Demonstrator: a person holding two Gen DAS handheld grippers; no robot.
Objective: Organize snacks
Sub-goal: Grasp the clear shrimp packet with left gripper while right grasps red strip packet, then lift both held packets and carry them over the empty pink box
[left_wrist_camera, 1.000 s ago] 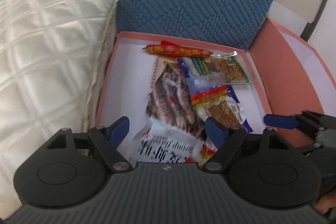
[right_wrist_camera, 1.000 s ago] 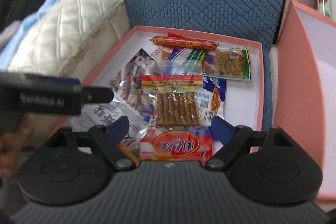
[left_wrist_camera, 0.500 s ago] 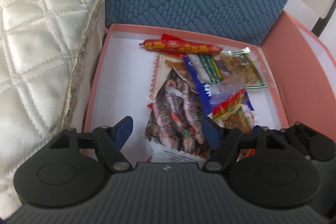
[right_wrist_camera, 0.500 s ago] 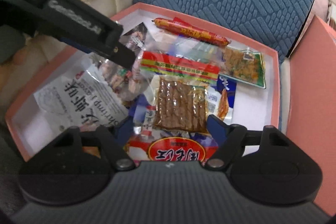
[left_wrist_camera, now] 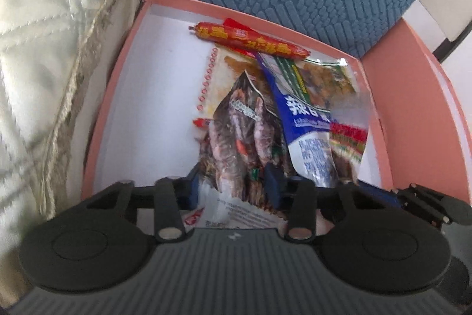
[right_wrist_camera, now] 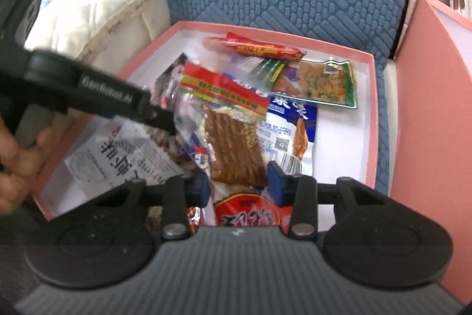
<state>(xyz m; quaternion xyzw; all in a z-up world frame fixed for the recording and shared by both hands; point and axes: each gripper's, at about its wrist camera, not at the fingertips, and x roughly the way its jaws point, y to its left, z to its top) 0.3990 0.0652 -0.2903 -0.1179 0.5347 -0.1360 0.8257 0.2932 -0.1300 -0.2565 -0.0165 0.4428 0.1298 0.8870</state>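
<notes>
Nearest the left gripper point(left_wrist_camera: 231, 182), the shrimp packet point(left_wrist_camera: 236, 143) sits between jaws that have just been closing, its lower edge pinched by the pads. Likewise the right gripper point(right_wrist_camera: 239, 179) has just been closing and now clamps the bottom seam of the clear packet of brown sticks point(right_wrist_camera: 233, 146), which tilts up from the pile. Both are light, crinkly film bags, probably slippery and limp, so a sealed edge is the sensible hold. Beyond them in the pink box point(right_wrist_camera: 372, 120) lie a blue-and-white pouch point(right_wrist_camera: 290, 132), a green-edged packet point(right_wrist_camera: 318, 84) and, farthest, a red sausage stick point(left_wrist_camera: 250, 42) near the back wall.
</notes>
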